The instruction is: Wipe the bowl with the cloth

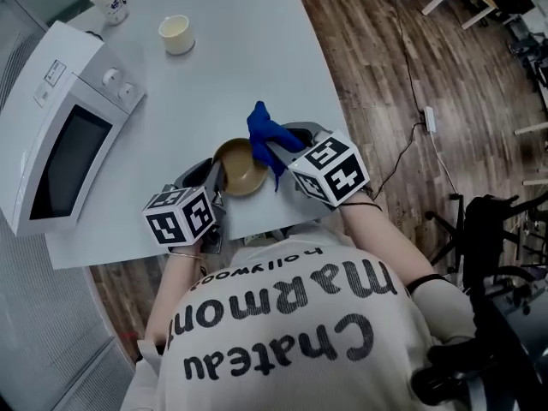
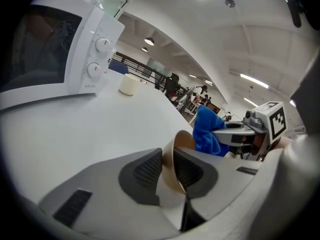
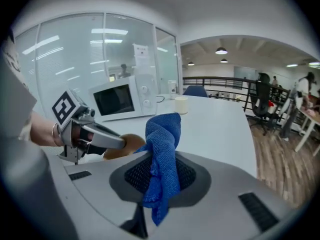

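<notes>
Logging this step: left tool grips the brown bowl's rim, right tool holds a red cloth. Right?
No: the cloth in the right tool is blue, not red, as the right gripper view shows. The left tool does grip the bowl by its rim.

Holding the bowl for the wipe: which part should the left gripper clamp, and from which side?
Clamp the thin rim wall of the bowl, one jaw inside and one outside, coming from its left edge, opposite the cloth. That leaves the open hollow free for the right gripper to wipe. The left gripper is pinching the rim this way now.
</notes>
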### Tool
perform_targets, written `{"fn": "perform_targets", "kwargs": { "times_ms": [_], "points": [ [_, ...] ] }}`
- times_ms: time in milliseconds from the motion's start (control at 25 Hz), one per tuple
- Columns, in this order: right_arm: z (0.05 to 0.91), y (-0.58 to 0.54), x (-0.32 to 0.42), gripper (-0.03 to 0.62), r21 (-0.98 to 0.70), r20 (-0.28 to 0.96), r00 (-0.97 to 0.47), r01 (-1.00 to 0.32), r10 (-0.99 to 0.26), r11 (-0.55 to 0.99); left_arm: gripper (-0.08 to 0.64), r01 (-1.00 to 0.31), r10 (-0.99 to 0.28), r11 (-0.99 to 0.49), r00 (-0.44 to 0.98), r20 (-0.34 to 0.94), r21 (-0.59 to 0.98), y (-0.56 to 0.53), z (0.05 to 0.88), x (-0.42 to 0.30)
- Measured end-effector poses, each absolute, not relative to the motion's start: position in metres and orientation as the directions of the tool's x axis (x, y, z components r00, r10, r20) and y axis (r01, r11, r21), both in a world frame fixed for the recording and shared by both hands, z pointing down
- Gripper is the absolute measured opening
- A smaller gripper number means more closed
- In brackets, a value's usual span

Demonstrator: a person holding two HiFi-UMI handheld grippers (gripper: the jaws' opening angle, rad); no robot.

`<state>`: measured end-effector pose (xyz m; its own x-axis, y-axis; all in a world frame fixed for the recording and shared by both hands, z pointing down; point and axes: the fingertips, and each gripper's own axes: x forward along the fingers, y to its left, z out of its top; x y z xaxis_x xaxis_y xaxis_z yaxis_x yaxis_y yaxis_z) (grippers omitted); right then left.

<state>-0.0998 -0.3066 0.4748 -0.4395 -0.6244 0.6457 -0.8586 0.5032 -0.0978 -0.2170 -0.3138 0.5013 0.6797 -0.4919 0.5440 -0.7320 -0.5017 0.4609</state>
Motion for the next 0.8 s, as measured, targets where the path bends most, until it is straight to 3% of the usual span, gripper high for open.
{"fn": "perform_targets", "kwargs": {
  "times_ms": [400, 640, 800],
  "points": [
    [0.471, -0.283, -0.028, 0.063, -0.269, 0.602, -0.294, -0.95, -0.742, 0.157, 0.06, -0.779, -0.498, -0.322, 0.623, 0.604, 0.538, -0.329, 0.537, -0.222],
    [0.478, -0.26, -0.008, 0.063, -0.25, 0.618, -0.238, -0.963, -0.749, 0.1, 0.055, -0.821, -0.525, -0.282, 0.566, 0.636, 0.497, -0.338, 0.553, -0.227],
    [0.471, -0.246, 0.005, 0.063, -0.22, 0.611, -0.194, -0.973, -0.767, 0.071, 0.095, -0.823, -0.563, -0.303, 0.561, 0.607, 0.48, -0.336, 0.547, -0.227]
  ]
}}
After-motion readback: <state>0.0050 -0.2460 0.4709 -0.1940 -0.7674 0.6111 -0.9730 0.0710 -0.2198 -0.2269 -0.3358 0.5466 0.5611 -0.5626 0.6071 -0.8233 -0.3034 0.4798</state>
